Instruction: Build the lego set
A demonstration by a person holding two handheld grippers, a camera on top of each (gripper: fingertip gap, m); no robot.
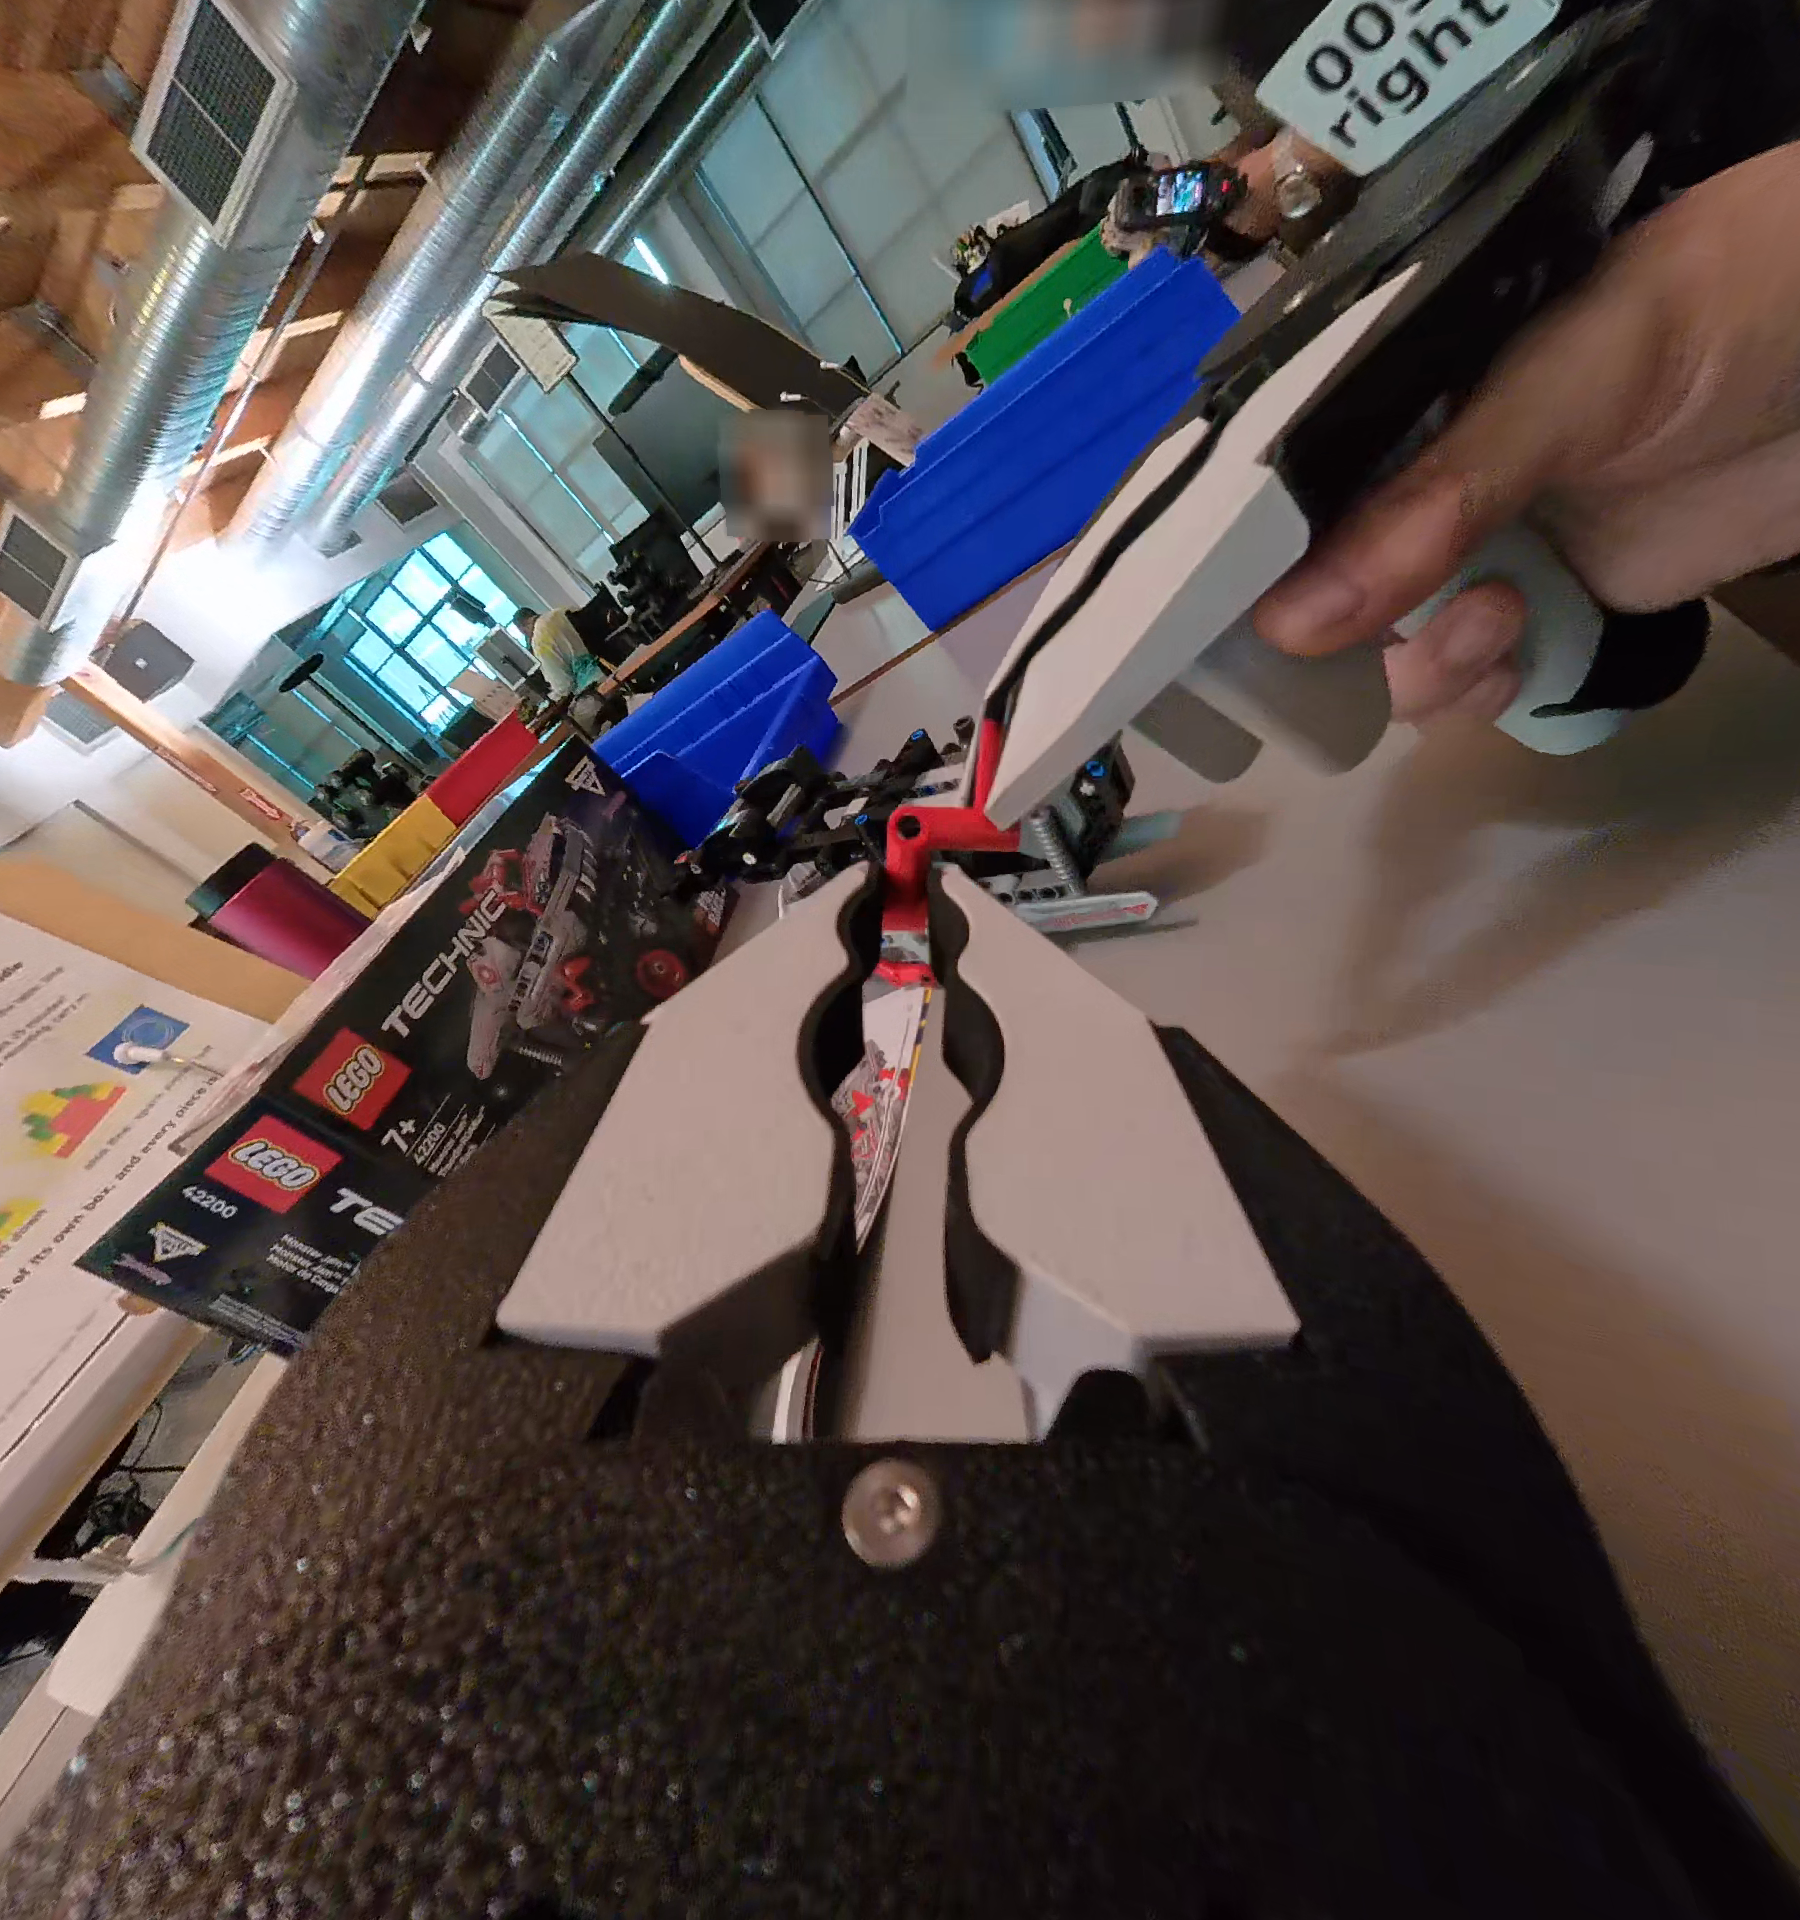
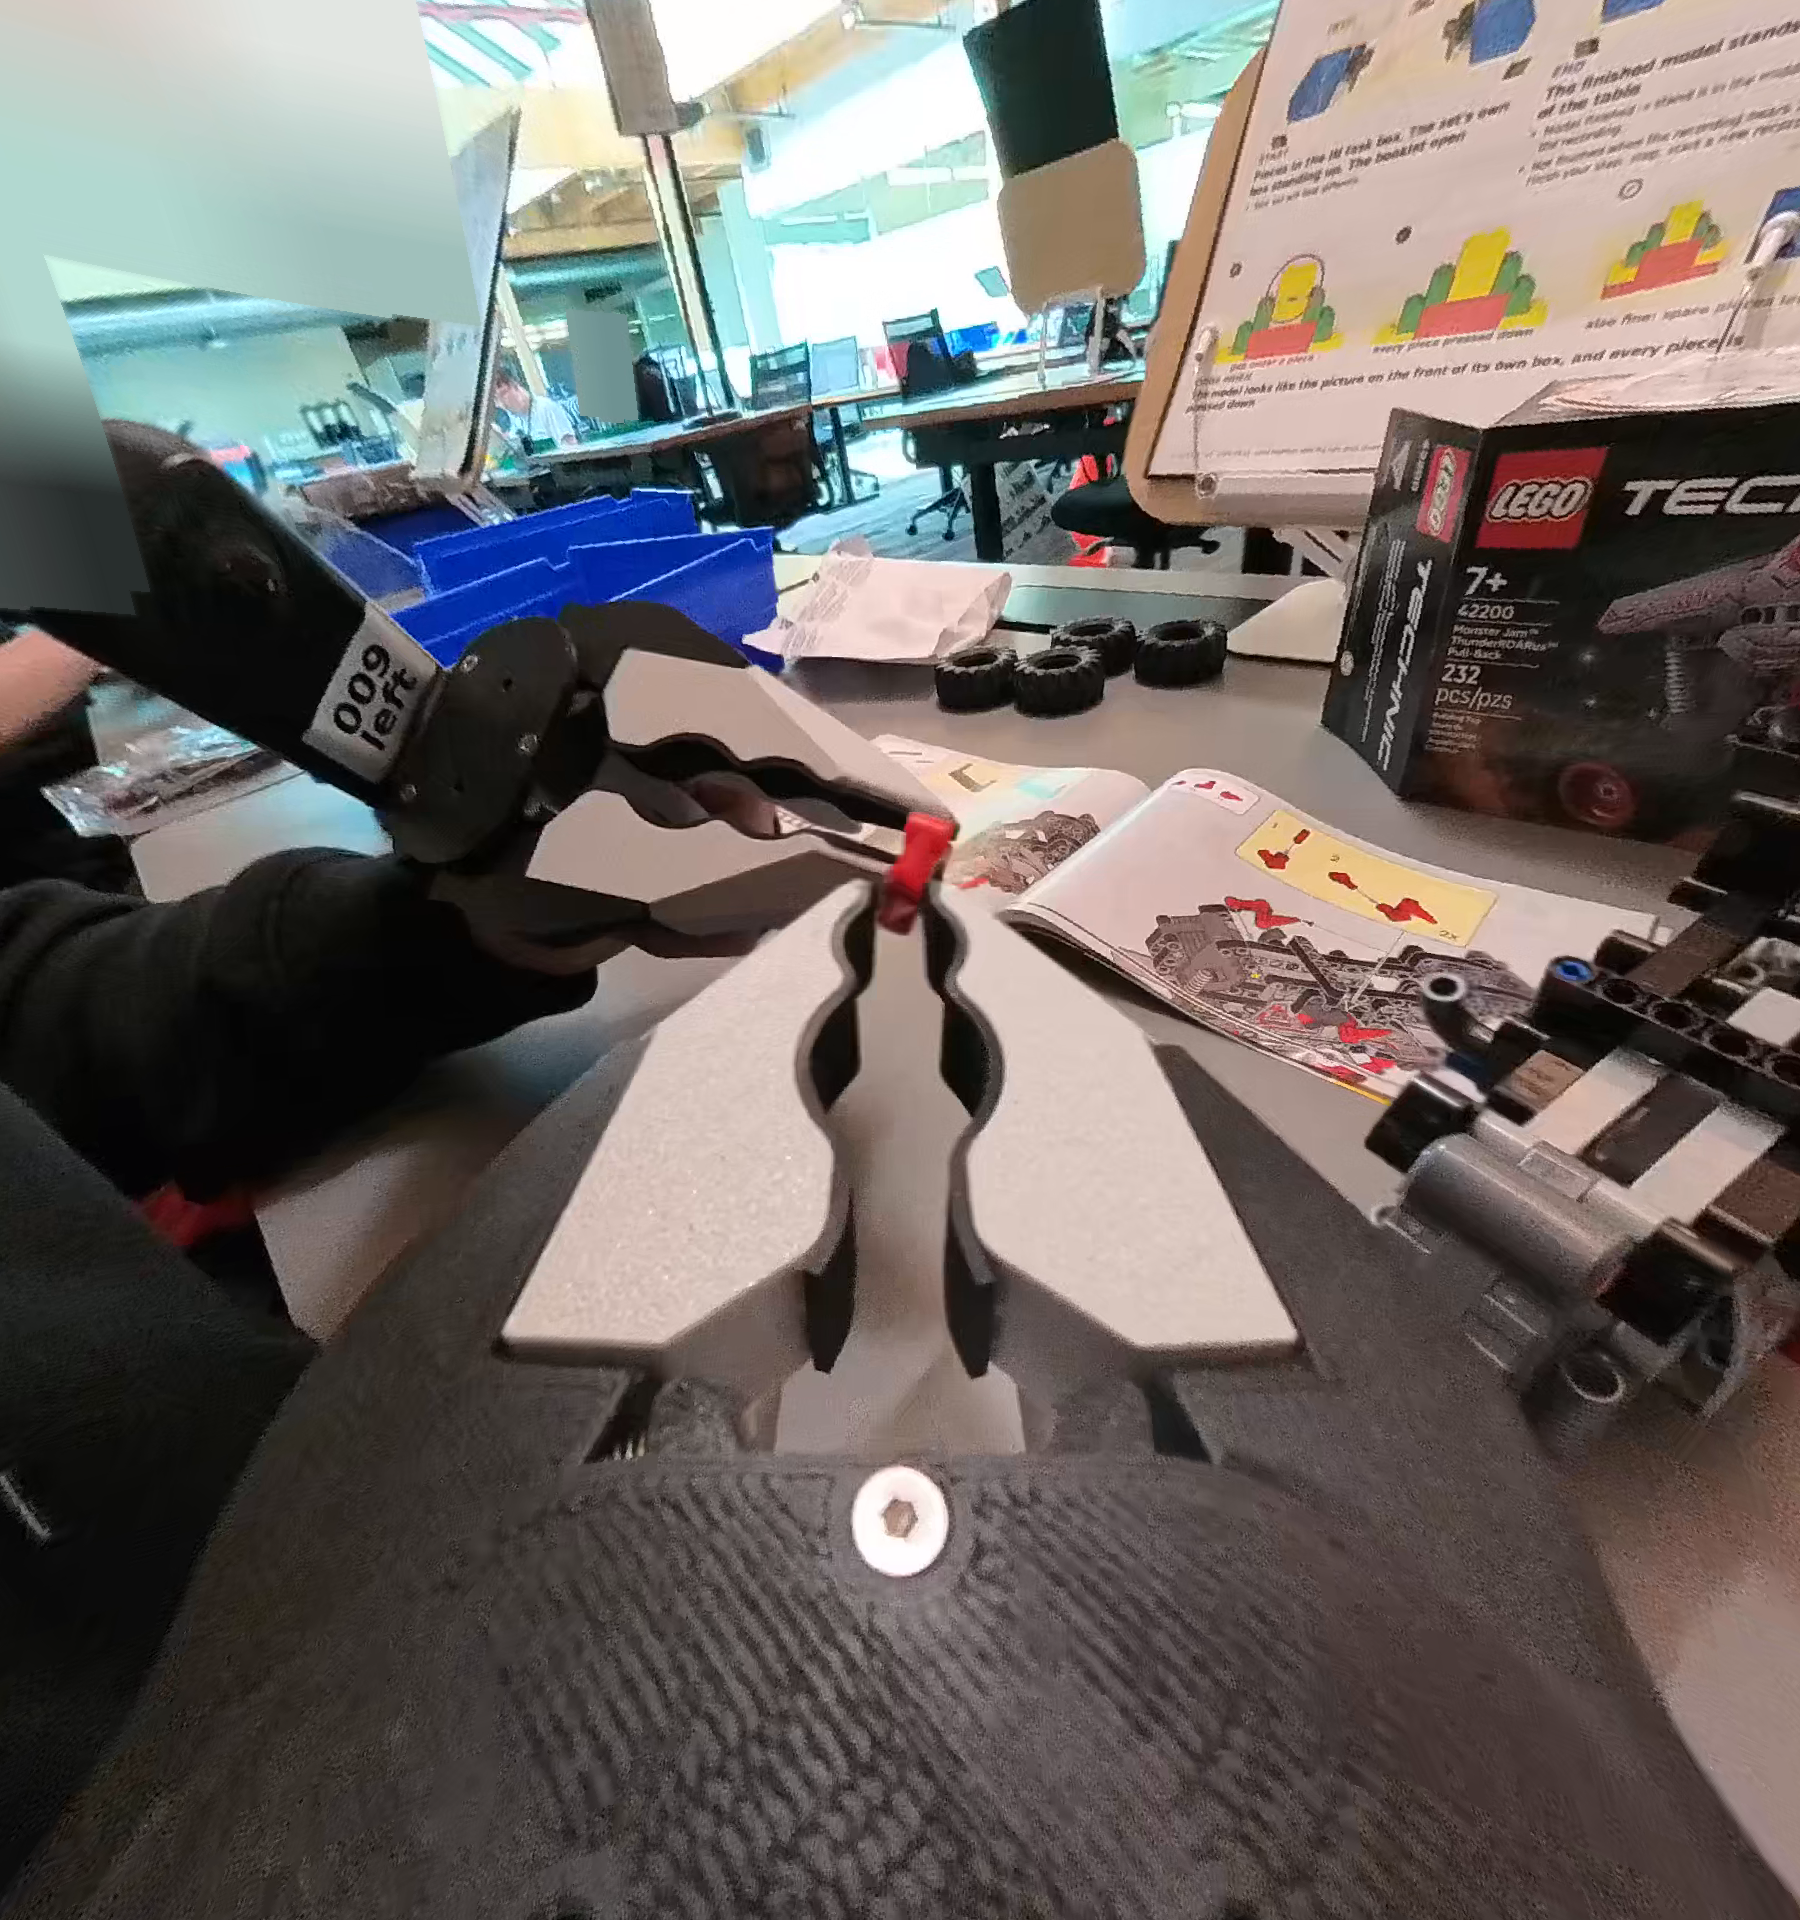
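Observation:
A small red Technic piece (image 1: 908, 847) is held in the air between both grippers; it also shows in the right wrist view (image 2: 915, 854). My left gripper (image 1: 901, 885) is shut on its lower end. It comes in from the left in the right wrist view (image 2: 911, 836). My right gripper (image 2: 901, 899) is shut on the same piece. It reaches in from the upper right in the left wrist view (image 1: 989, 795), held by a hand. The partly built black and grey model (image 2: 1654, 1091) lies on the table at the right, and behind the fingertips in the left wrist view (image 1: 823, 800).
The open instruction booklet (image 2: 1239, 935) lies under the grippers. The set's box (image 2: 1602, 623) stands at the back right, with several black tyres (image 2: 1062, 665) and a white paper bag (image 2: 875, 613) to its left. Blue bins (image 2: 584, 582) stand at the back left. A printed board (image 2: 1498, 208) leans behind the box. The grippers are tip to tip, or close to it.

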